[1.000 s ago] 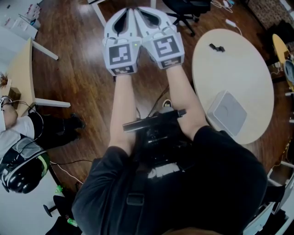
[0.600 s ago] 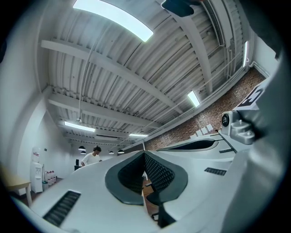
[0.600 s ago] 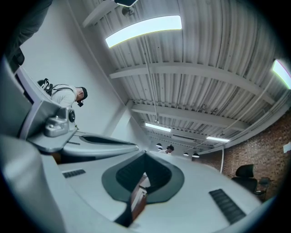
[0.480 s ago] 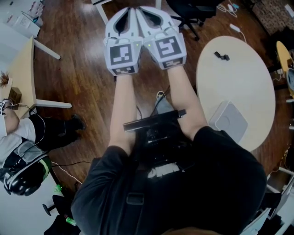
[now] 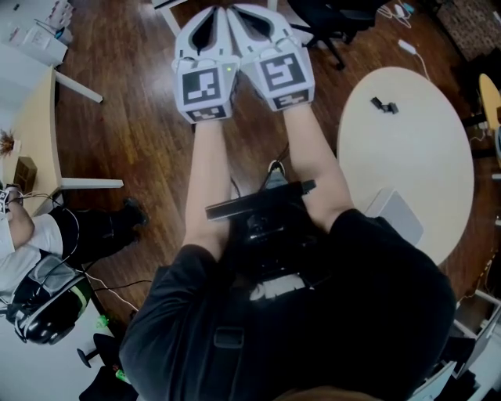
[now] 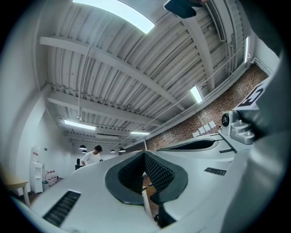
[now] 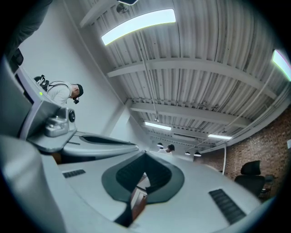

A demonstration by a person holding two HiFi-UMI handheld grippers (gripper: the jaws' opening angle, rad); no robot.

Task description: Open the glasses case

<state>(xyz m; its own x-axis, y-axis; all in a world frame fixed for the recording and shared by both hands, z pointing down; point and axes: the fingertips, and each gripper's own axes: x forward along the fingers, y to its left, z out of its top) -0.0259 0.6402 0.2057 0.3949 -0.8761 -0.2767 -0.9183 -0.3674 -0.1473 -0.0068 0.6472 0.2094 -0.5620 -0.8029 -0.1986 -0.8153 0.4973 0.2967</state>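
No glasses case shows in any view. Both white grippers are held out side by side over the wooden floor, pointing away from the body and slightly upward. The left gripper (image 5: pixel 213 17) is shut with nothing between its jaws; its dark ribbed pads (image 6: pixel 157 173) meet at the tip. The right gripper (image 5: pixel 249 16) is shut and empty too, its tip (image 7: pixel 145 154) closed against the ceiling. Each gripper's shell shows in the other's view: the right gripper (image 6: pixel 204 145) beside the left, the left gripper (image 7: pixel 100 139) beside the right.
A round pale table (image 5: pixel 423 157) stands at the right with a small black object (image 5: pixel 383 105) and a white box (image 5: pixel 395 213) on it. A desk (image 5: pixel 35 117) and a seated person (image 5: pixel 31 235) are at the left, an office chair (image 5: pixel 329 19) ahead.
Both grippers have travelled together across the room, still side by side and shut. The round table has slid right and down in the head view.
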